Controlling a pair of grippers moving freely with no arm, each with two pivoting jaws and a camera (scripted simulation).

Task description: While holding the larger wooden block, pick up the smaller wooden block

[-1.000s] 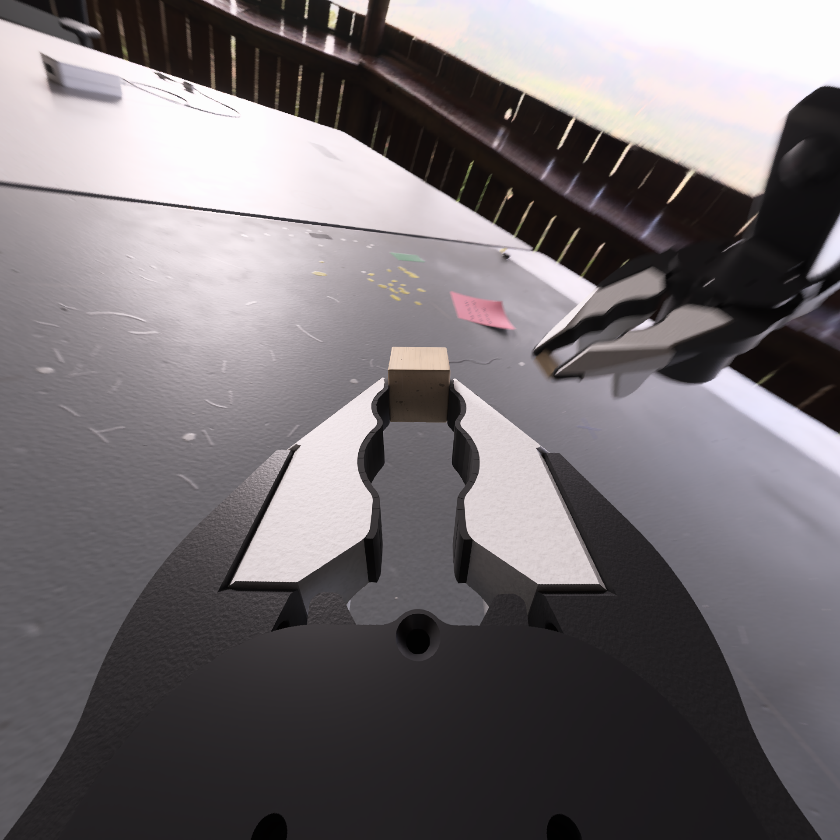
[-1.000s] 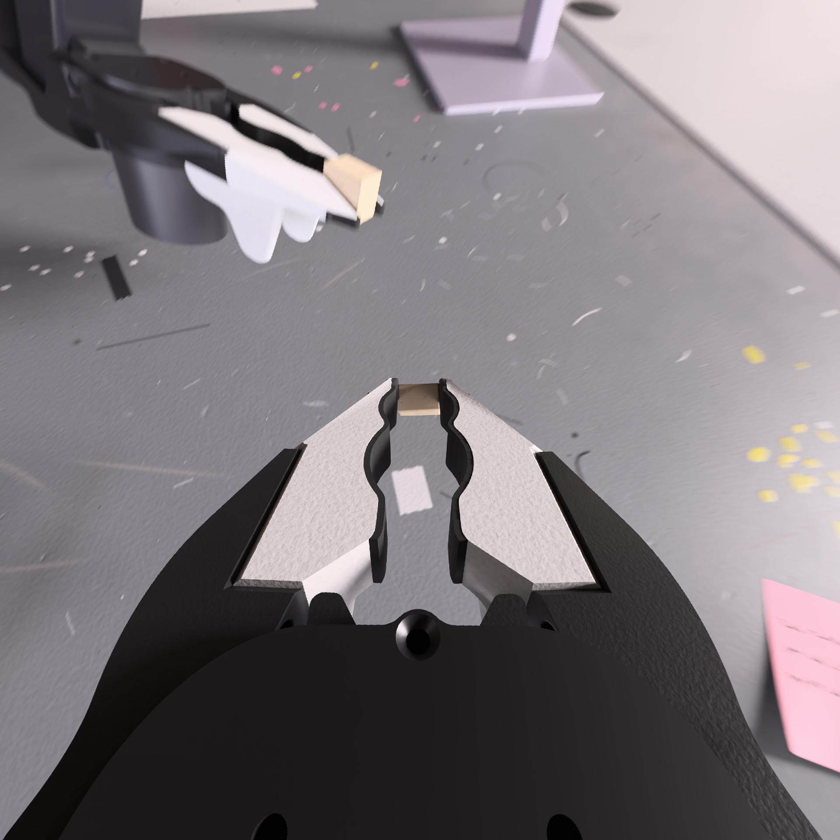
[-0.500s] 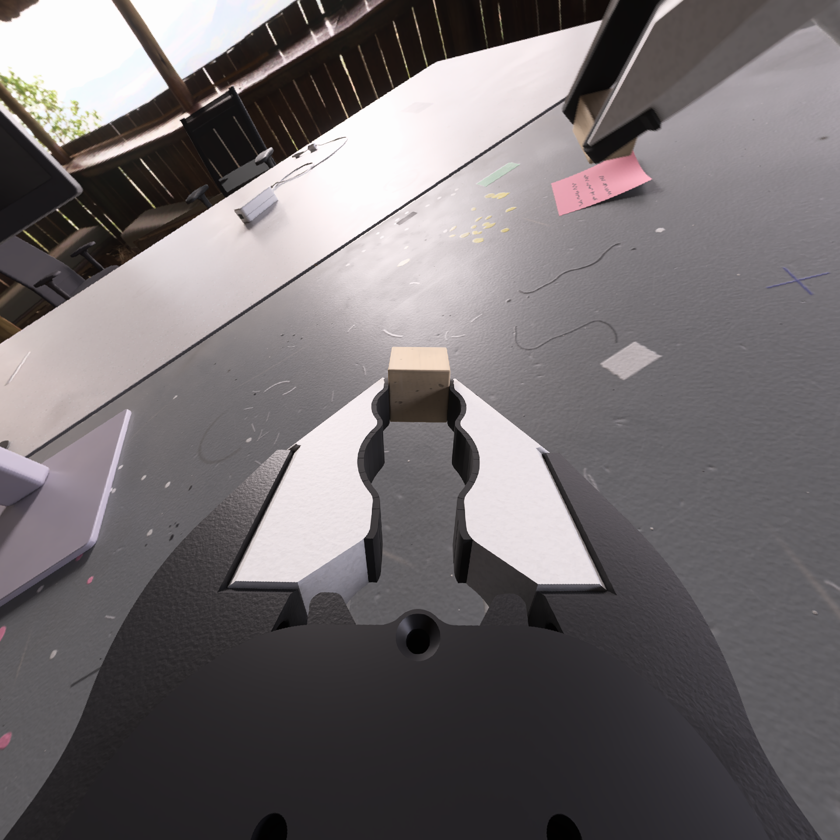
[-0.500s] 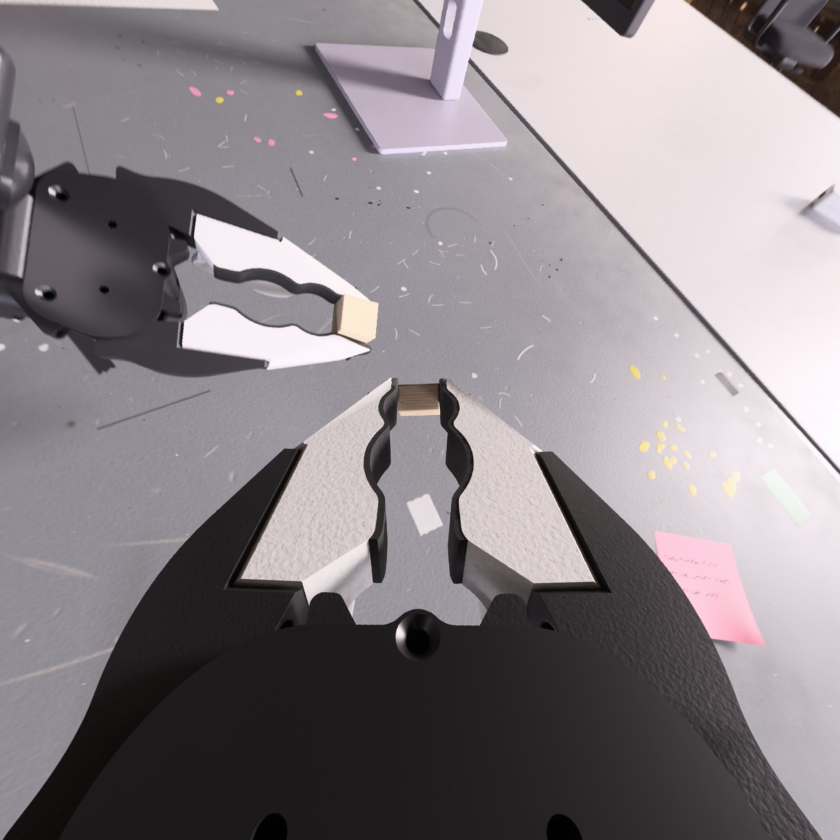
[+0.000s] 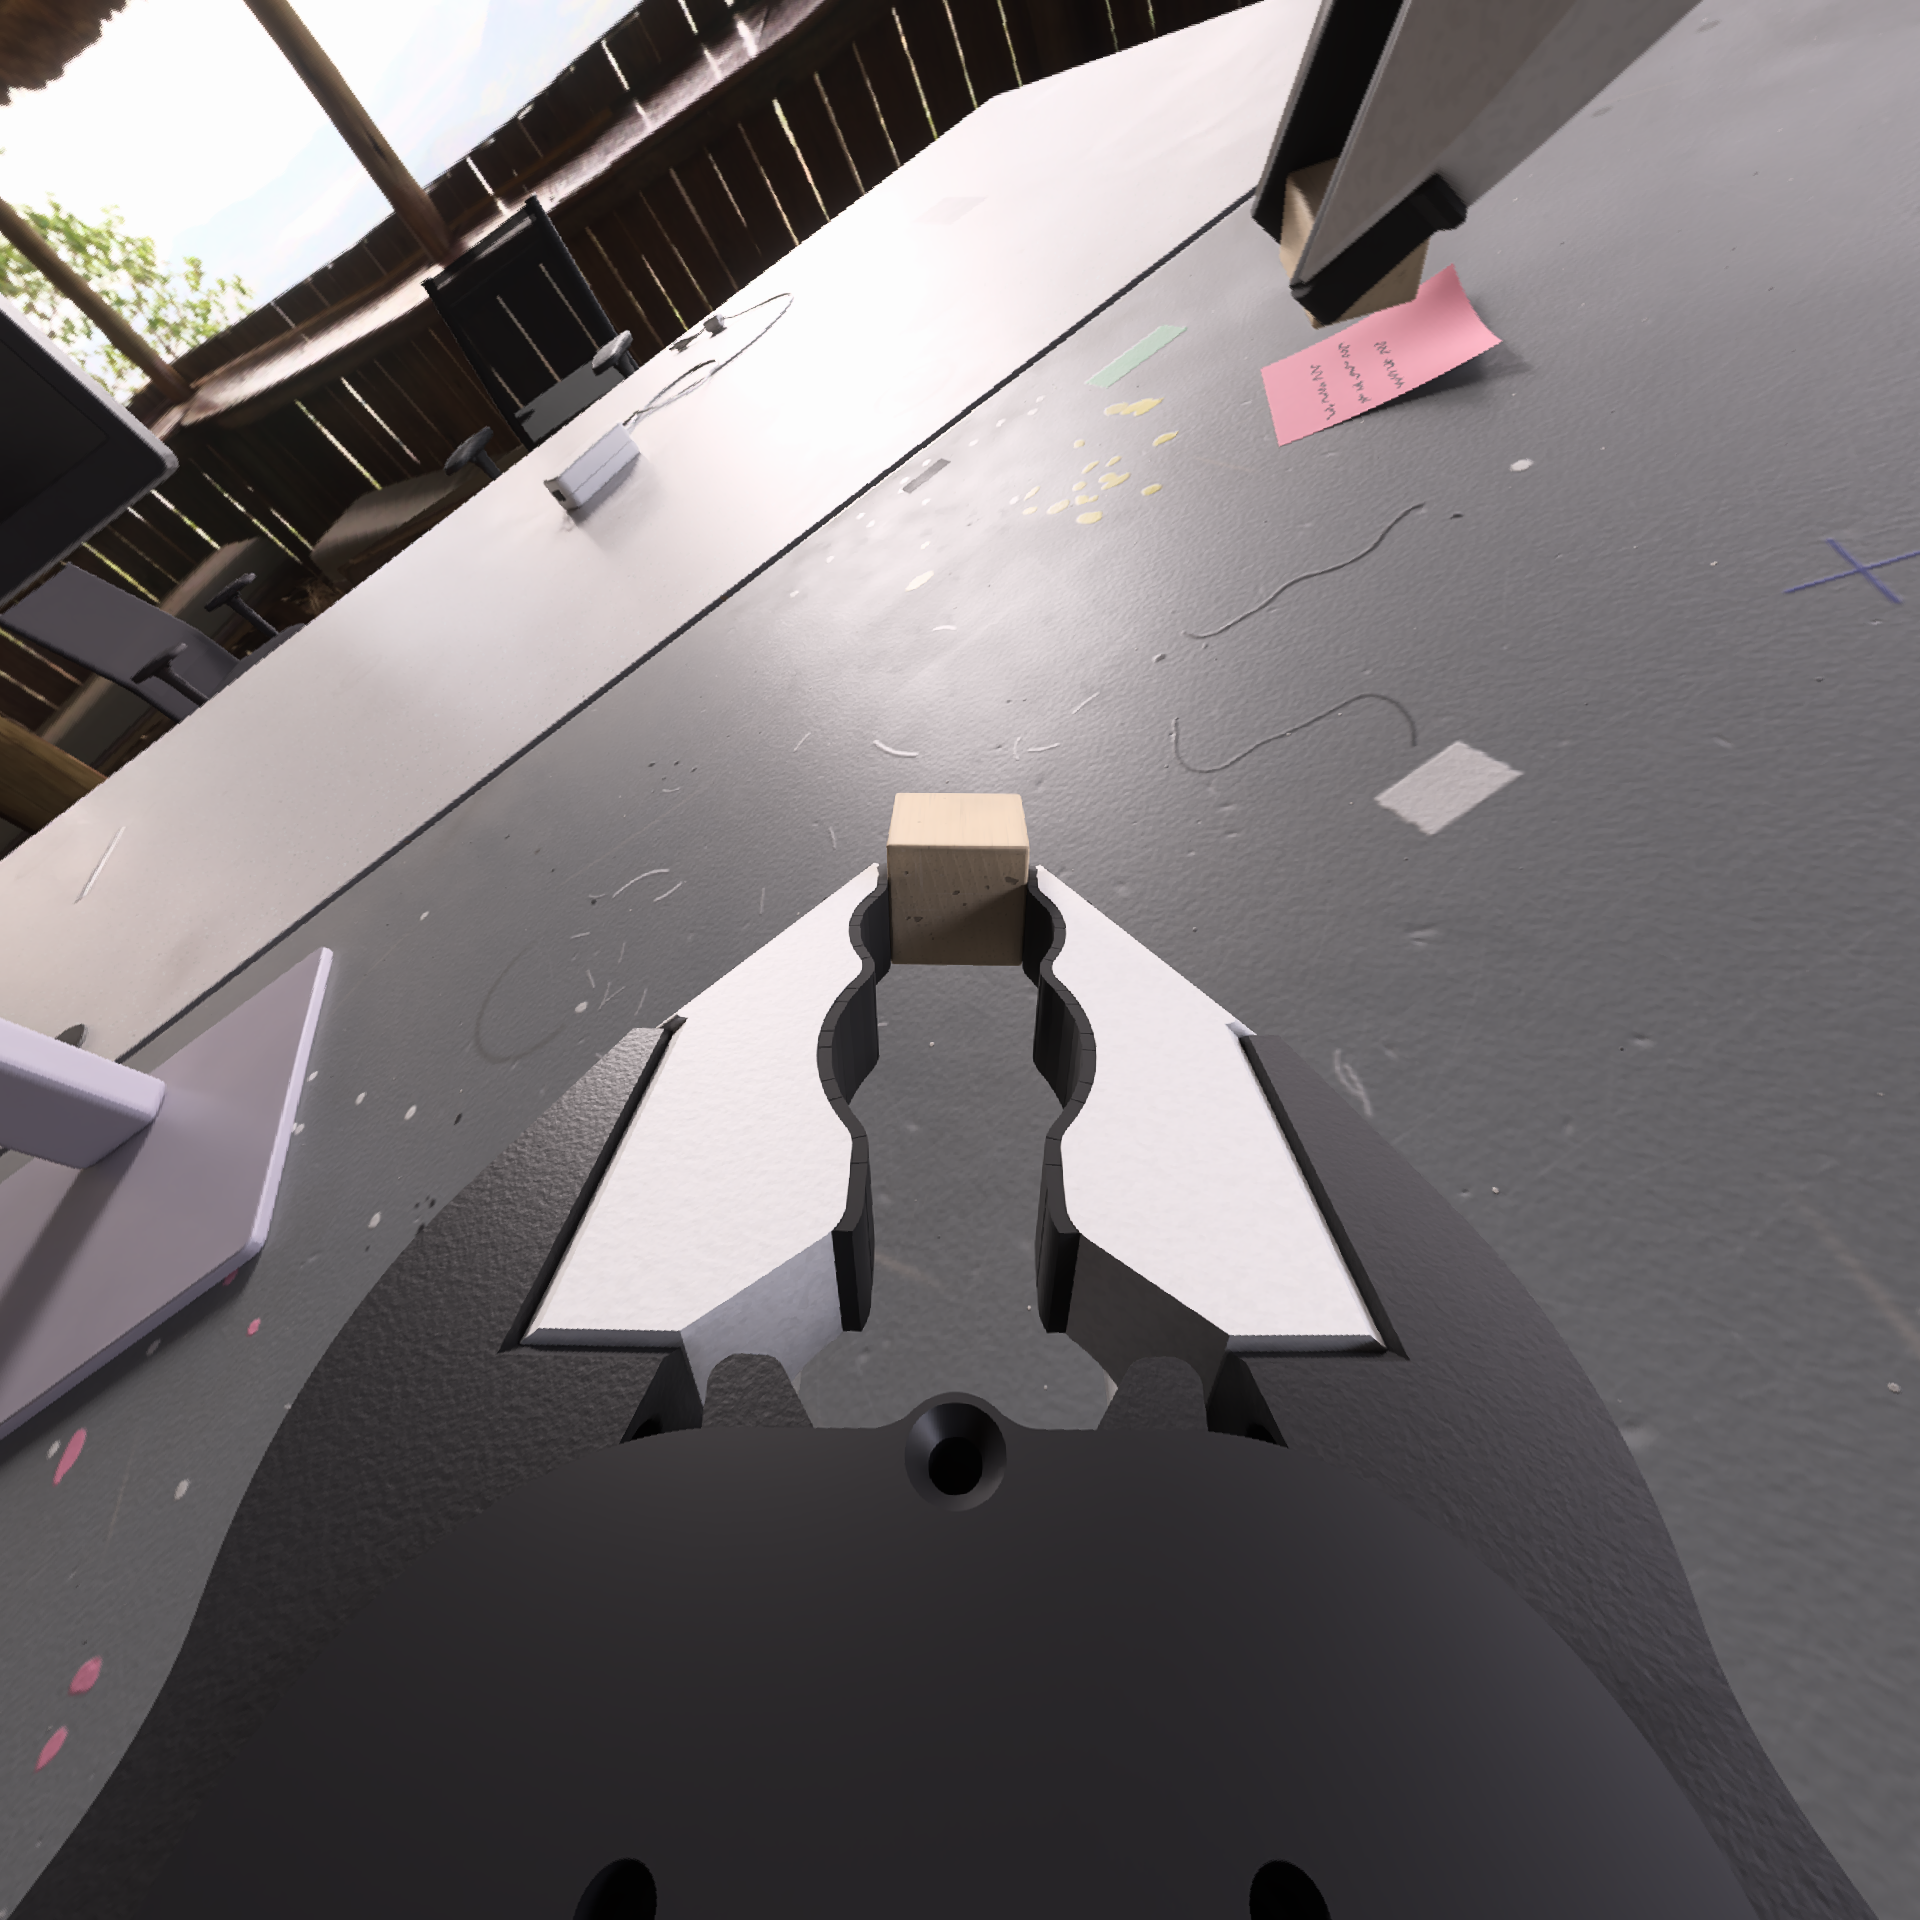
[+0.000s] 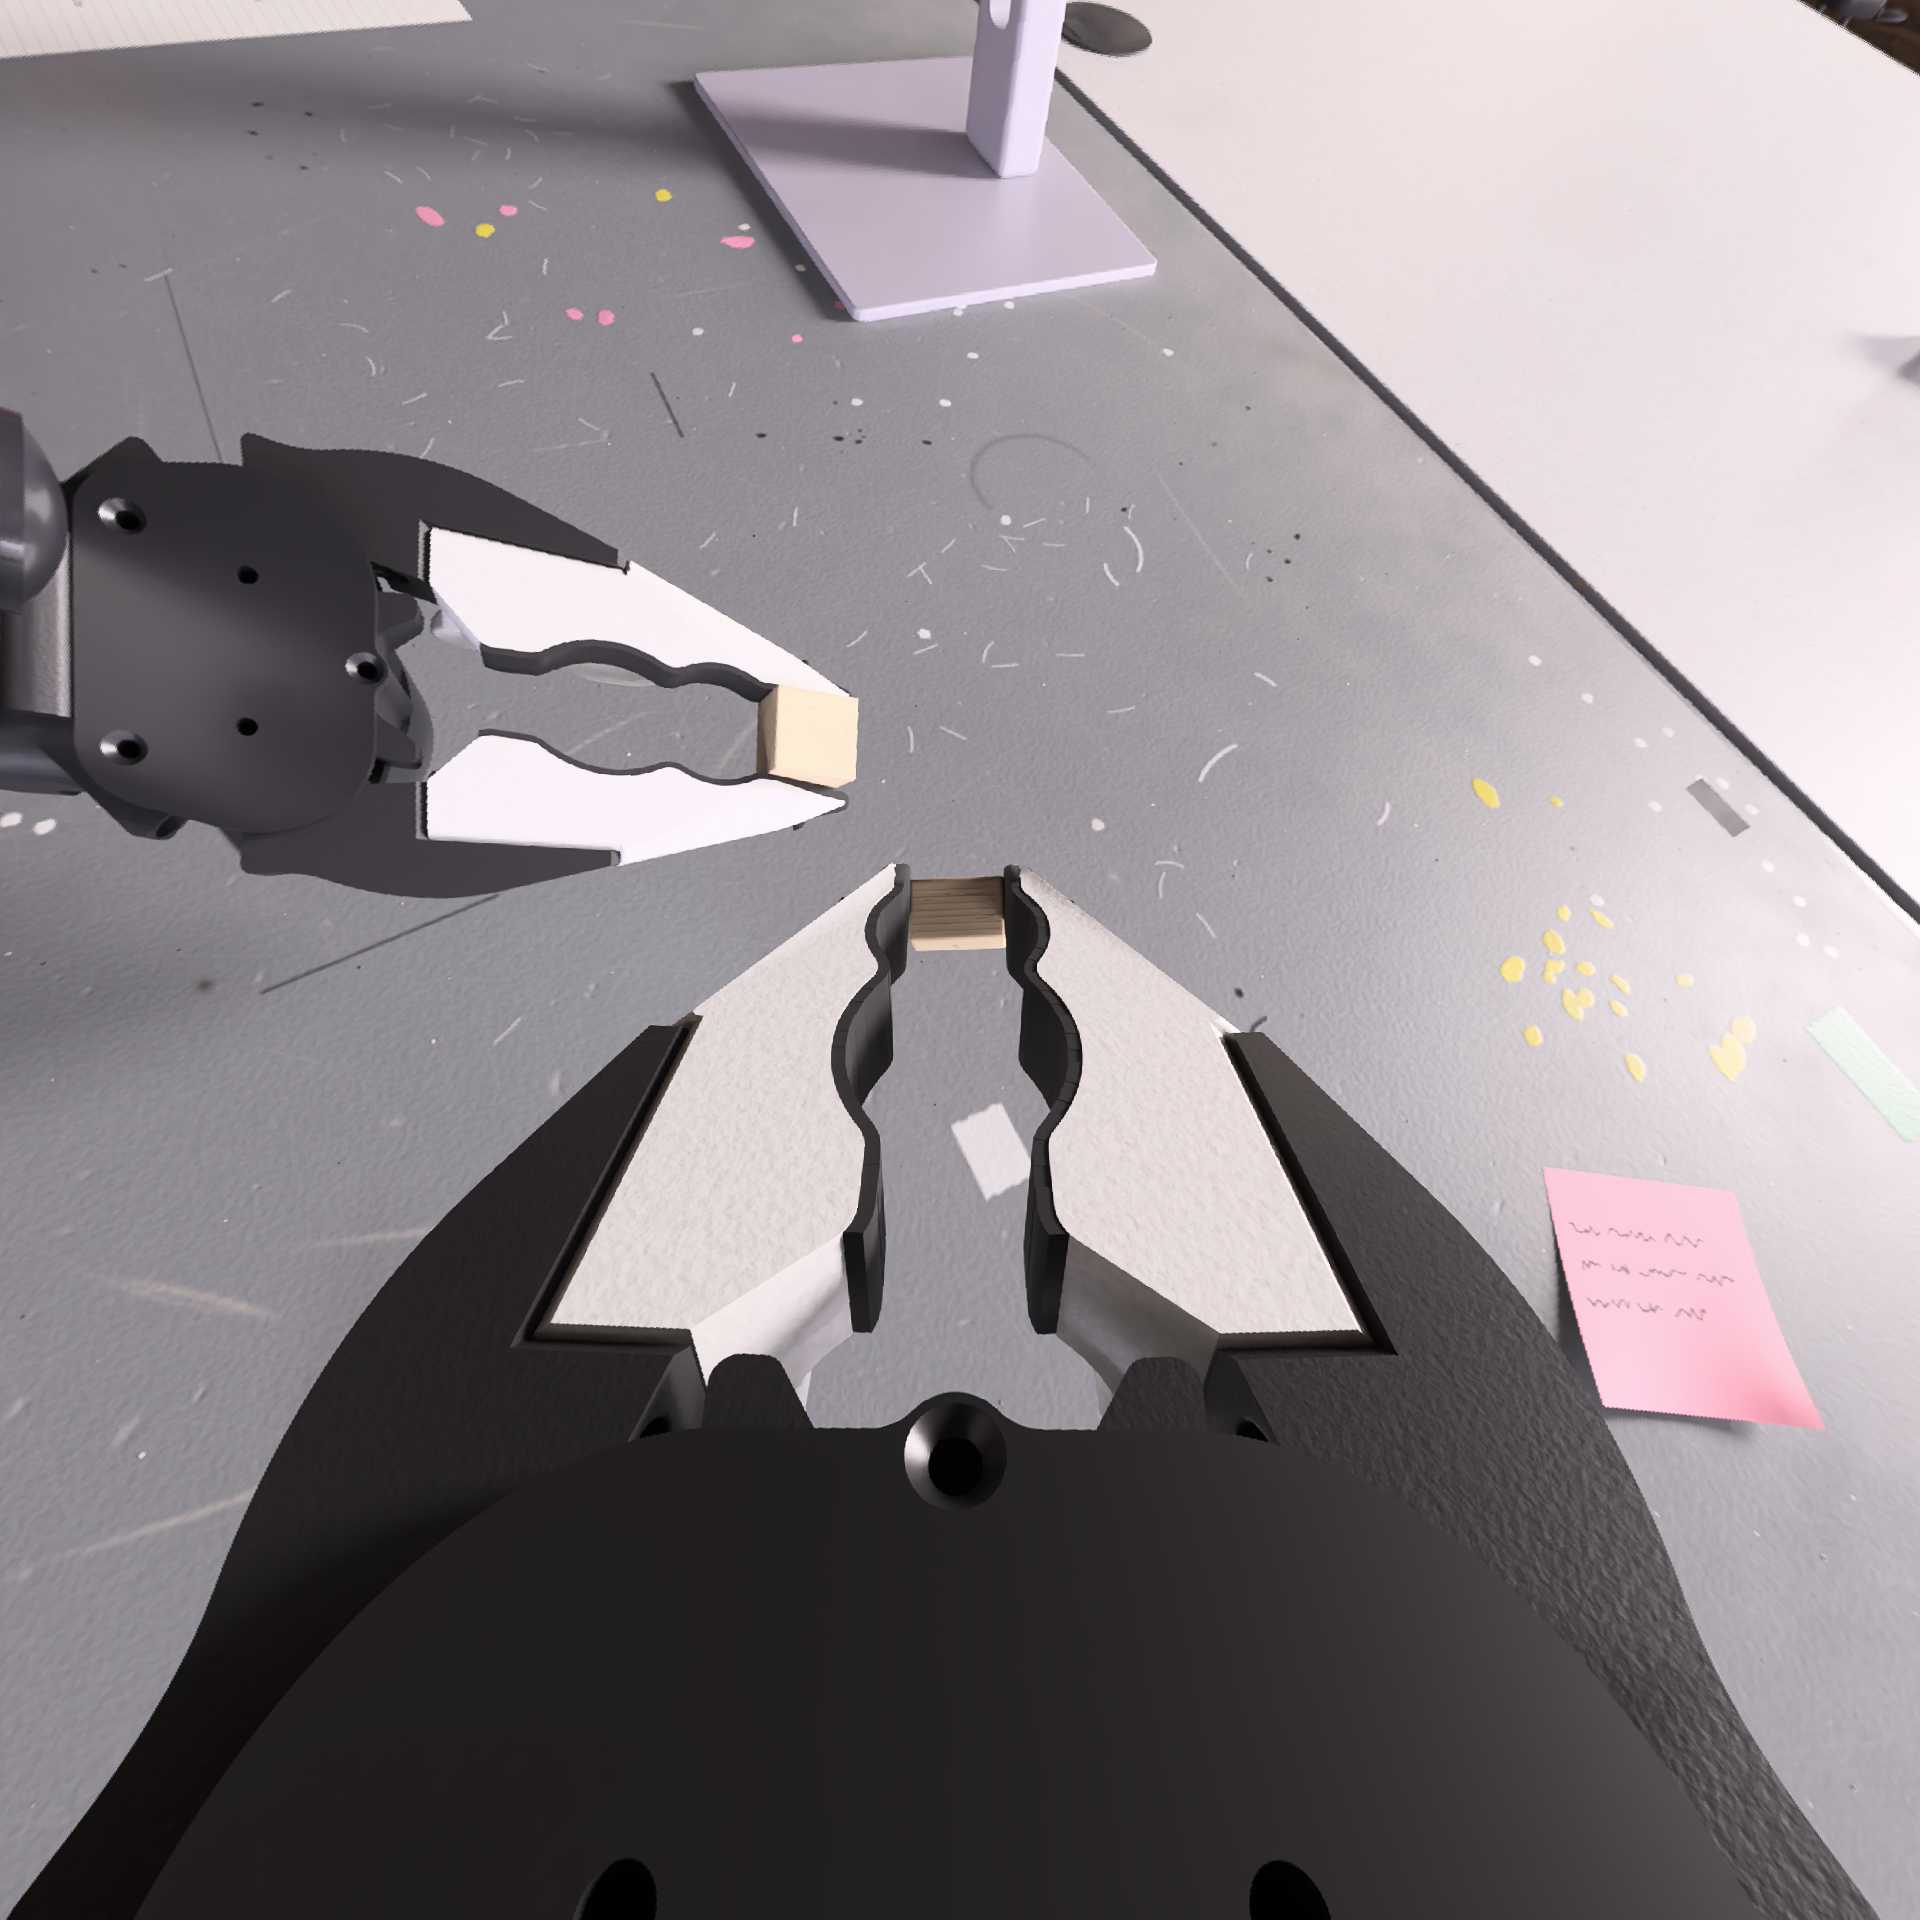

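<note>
Gripping the larger wooden block (image 5: 957, 902) at its tips above the grey table (image 6: 1351, 644), the left gripper (image 5: 957, 914) hangs beside the right gripper (image 6: 957, 914), clenched on the smaller wooden block (image 6: 957, 914), so both pickups look done and only steady holding remains.

Grey table (image 6: 1351, 644), scuffed and paint-flecked. Lilac stand base (image 6: 925, 177) at 12 o'clock in the right wrist view. Pink note (image 6: 1673, 1309) at 4 o'clock. Green tape (image 6: 1870, 1070) at 3 o'clock. White table (image 6: 1558, 208) adjoining.
</note>
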